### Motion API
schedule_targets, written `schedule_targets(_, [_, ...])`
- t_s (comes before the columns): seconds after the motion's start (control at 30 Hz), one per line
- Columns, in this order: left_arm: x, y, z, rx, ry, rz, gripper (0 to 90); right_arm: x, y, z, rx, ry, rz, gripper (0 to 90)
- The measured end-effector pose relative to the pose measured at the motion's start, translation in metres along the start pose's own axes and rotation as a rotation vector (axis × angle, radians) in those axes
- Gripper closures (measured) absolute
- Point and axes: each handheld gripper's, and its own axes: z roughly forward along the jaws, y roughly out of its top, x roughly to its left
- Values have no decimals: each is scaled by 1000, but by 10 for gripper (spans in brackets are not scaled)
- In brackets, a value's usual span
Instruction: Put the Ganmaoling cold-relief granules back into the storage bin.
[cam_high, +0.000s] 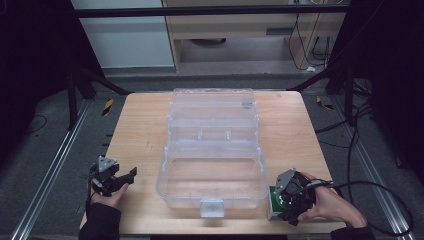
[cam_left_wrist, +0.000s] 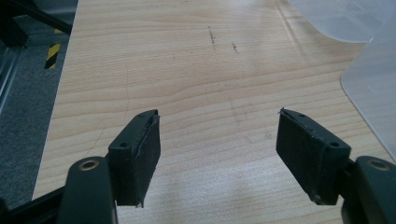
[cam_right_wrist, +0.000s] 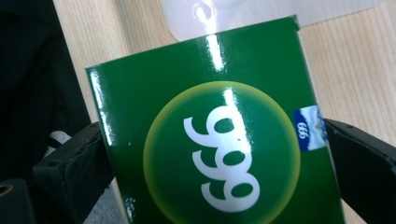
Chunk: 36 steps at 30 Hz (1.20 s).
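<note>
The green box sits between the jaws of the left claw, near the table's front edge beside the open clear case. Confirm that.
Not quite: the green box sits between the jaws of the right claw, as the right gripper view shows. The left claw is open over bare table. The rest stands: it is beside the open clear case.

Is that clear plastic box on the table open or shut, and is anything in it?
Open and empty: the clear plastic box has its lid folded back flat, and bare table shows through it.
</note>
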Motion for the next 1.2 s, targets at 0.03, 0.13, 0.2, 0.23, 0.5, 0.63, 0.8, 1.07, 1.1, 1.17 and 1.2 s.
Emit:
schedule_targets(0.03, [0, 0, 0, 2, -1, 0, 300, -1, 1, 1, 2, 5, -9, 27])
schedule_targets(0.13, [0, 0, 1, 4, -1, 1, 299, -1, 3, 4, 10, 13, -14, 33])
schedule_targets(0.2, [0, 0, 1, 4, -1, 2, 299, -1, 4, 6, 28, 18, -18, 36])
schedule_targets(0.23, [0, 0, 1, 3, -1, 1, 299, -1, 4, 8, 28, 18, -25, 39])
schedule_targets(0.5, [0, 0, 0, 0, 1, 4, 299, -1, 6, 10, 61, 19, -51, 58])
schedule_targets(0.63, [1, 0, 0, 1, 2, 2, 299, -1, 6, 10, 67, 27, -39, 85])
schedule_targets(0.8, [0, 0, 0, 2, 2, 3, 299, -1, 5, 7, 74, 37, -16, 136])
schedule_targets(1.07, [0, 0, 0, 5, 1, 5, 300, -1, 4, 5, 68, 41, 20, 155])
schedule_targets(1.1, [0, 0, 0, 4, 1, 3, 300, -2, 4, 5, 69, 43, 21, 156])
schedule_targets(1.17, [0, 0, 0, 3, 1, 3, 300, -2, 5, 5, 67, 44, 31, 158])
schedule_targets(1.2, [0, 0, 0, 3, 1, 2, 300, -2, 5, 5, 60, 38, 31, 160])
